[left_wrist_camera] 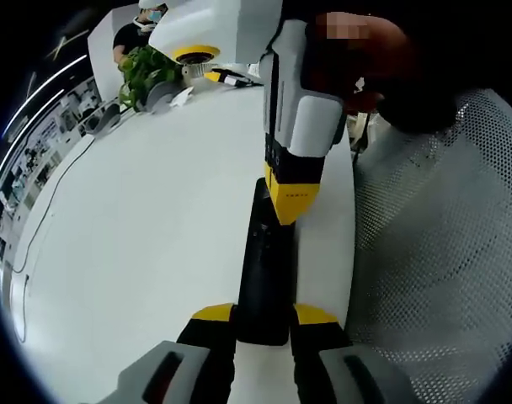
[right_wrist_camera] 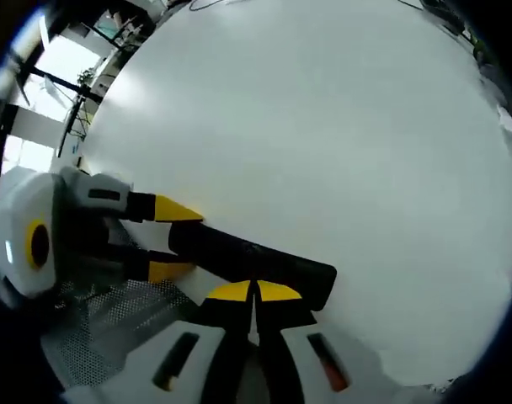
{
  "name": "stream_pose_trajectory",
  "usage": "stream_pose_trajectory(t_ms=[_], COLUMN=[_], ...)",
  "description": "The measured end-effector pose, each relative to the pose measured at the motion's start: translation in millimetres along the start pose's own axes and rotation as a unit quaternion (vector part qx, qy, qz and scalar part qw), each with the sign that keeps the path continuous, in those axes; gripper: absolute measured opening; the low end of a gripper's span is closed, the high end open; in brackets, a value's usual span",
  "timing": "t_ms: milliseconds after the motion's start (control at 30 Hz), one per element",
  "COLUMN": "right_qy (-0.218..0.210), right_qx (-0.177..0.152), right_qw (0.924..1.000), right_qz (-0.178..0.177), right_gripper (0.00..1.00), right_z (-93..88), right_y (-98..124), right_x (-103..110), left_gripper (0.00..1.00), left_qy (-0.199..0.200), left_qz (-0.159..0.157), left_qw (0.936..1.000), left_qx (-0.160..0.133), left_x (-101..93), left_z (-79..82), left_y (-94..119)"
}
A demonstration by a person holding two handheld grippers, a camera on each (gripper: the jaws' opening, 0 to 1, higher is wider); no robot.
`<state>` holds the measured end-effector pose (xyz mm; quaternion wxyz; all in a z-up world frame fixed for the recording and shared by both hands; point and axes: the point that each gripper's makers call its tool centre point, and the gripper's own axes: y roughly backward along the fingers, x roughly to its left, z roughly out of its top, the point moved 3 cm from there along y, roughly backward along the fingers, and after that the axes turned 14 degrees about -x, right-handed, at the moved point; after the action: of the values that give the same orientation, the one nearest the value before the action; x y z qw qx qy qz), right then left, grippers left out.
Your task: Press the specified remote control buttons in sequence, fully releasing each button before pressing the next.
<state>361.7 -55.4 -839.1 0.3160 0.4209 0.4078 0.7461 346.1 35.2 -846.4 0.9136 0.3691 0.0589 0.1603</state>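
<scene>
black remote control (left_wrist_camera: 263,269) lies flat on the white table (left_wrist_camera: 138,219), lower centre of the left gripper view, near the table edge by a white mesh chair (left_wrist_camera: 441,252). left gripper (left_wrist_camera: 264,318) straddles the near end of the remote, one yellow tip on each side, clenched on it to steady it. right gripper (left_wrist_camera: 288,202) comes down from upper centre of that view with its yellow tips together, landing on the far half of the remote, looks like a button press. in the right gripper view the right gripper (right_wrist_camera: 254,292) shows both tips pressed together, no gap, sitting on the top of the remote (right_wrist_camera: 256,263) lower centre; the left gripper (right_wrist_camera: 168,240) enters from the left, a tip on either side of the other end.

handling, my guess: light, stiff plastic bar, smooth shell, likely to skid on the slick table when poked, so hold it by the long side edges at one end and leave the button face free. buttons likely soft, small travel, so lift clearly off between presses.

hard to make out: no buttons or markings readable on the remote, all dark and blurred. exact contact spot hidden under the tips. a plant (left_wrist_camera: 146,71) and clutter at upper left, too small to tell. a person's hand on the right gripper is partly cut off.
</scene>
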Motion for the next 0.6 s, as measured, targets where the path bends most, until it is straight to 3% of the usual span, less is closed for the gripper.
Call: stream_pose_trajectory(t_ms=[133,233,600], right_qy=[-0.010,-0.017,0.032], right_qx=[0.003,0.005,0.027], right_qw=[0.9999,0.9998,0.9984], right_qz=[-0.011,-0.011,-0.038], right_gripper=[0.00,0.00,0.00], right_z=[-1.2,-1.9,-3.9], right_y=[3.0,2.5,1.5], right_x=[-4.6,-4.6,-4.0], left_gripper=[0.24,0.25,0.25], left_qy=[-0.027,-0.018,-0.023], left_qz=[-0.009,-0.006,-0.009], left_qw=[0.9996,0.9998,0.9996], left_qx=[-0.006,-0.007,-0.013], left_x=[-1.3,-0.7,-0.5], left_z=[1.1,0.6,0.6], left_y=[-0.3,-0.3,-0.7])
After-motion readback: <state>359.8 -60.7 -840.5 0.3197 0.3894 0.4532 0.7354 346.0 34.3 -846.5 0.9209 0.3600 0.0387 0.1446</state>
